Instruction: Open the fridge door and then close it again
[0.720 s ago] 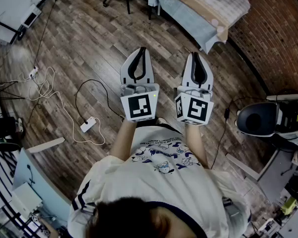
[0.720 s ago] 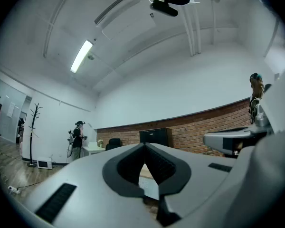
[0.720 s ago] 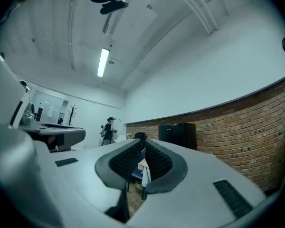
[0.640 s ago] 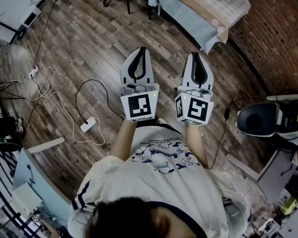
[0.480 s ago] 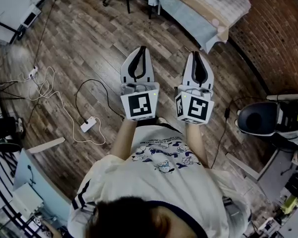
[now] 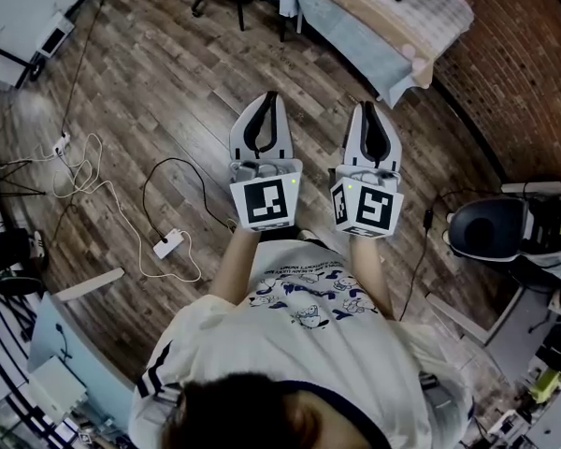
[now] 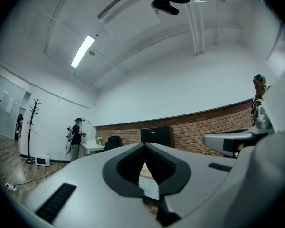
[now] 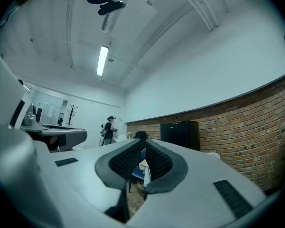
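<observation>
left gripper [image 6: 268, 96] and right gripper [image 6: 367, 106] point side by side toward 12 o'clock; both have jaws closed together, gripping nothing. a black cabinet [image 7: 156, 136] stands ahead.

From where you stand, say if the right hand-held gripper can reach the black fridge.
Probably not: the black fridge stands far off against the brick wall, beyond the right hand-held gripper.

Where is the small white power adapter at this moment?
In the head view, the small white power adapter lies on the wooden floor, left of the left gripper.
</observation>
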### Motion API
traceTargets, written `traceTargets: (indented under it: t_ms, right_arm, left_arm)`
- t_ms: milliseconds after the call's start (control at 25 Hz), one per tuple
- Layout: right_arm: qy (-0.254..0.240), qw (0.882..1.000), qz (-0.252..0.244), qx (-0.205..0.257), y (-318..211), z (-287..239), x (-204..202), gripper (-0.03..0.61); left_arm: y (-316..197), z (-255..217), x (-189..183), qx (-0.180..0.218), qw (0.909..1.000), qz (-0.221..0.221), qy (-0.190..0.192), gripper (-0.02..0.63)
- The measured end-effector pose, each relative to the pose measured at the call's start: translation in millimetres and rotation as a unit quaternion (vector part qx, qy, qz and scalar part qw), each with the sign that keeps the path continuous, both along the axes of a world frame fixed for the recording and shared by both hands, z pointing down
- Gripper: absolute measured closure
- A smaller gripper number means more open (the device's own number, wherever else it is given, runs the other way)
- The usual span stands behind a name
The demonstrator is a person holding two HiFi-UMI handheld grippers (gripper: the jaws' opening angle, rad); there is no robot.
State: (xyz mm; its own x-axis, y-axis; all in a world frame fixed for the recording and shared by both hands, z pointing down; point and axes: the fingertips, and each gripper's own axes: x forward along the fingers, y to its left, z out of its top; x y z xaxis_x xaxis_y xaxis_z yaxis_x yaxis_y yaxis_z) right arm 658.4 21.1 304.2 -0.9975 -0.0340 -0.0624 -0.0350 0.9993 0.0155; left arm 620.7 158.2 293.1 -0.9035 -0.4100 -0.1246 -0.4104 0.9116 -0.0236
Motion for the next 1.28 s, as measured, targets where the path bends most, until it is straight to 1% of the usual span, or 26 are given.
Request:
traceTargets:
  t_ms: [160,280,480,680,880,1080,1280]
  right_arm:
    - [-0.002,1.0,0.006,0.004,9.0,0.5,-23.5,0.526]
    - [-0.001,1.0,0.004,-0.004,17.6,3.7,-46.0,0.526]
    - [0.012,1.0,0.008,-0.012,31.3,12.5,-73.9,0.525]
    - [0.027,0.999,0.019,-0.026,26.7,24.0,-98.1,0.525]
    - [0.03,0.998,0.04,-0.024,16.5,28.9,-129.1,0.525]
    - [0.031,0.998,0.042,-0.034,-0.4,36.2,-182.5,0.525]
    - [0.03,0.998,0.042,-0.038,-19.3,39.8,-252.4,0.525]
  left_arm:
    - [9.0,0.0,-23.5,0.001,1.0,0.004,-0.004,0.594]
    - [14.6,0.8,-44.8,-0.003,0.9999,0.012,-0.006,0.594]
    - [26.4,7.0,-74.4,-0.005,0.9998,0.021,0.005,0.594]
    - [29.6,17.4,-99.1,-0.005,0.9996,0.024,0.017,0.594]
    - [26.1,25.2,-130.7,0.002,0.9994,0.023,0.028,0.594]
    - [16.9,31.9,-180.9,-0.003,0.9995,0.013,0.028,0.594]
    - [5.0,37.7,-249.1,-0.001,0.9994,0.002,0.035,0.594]
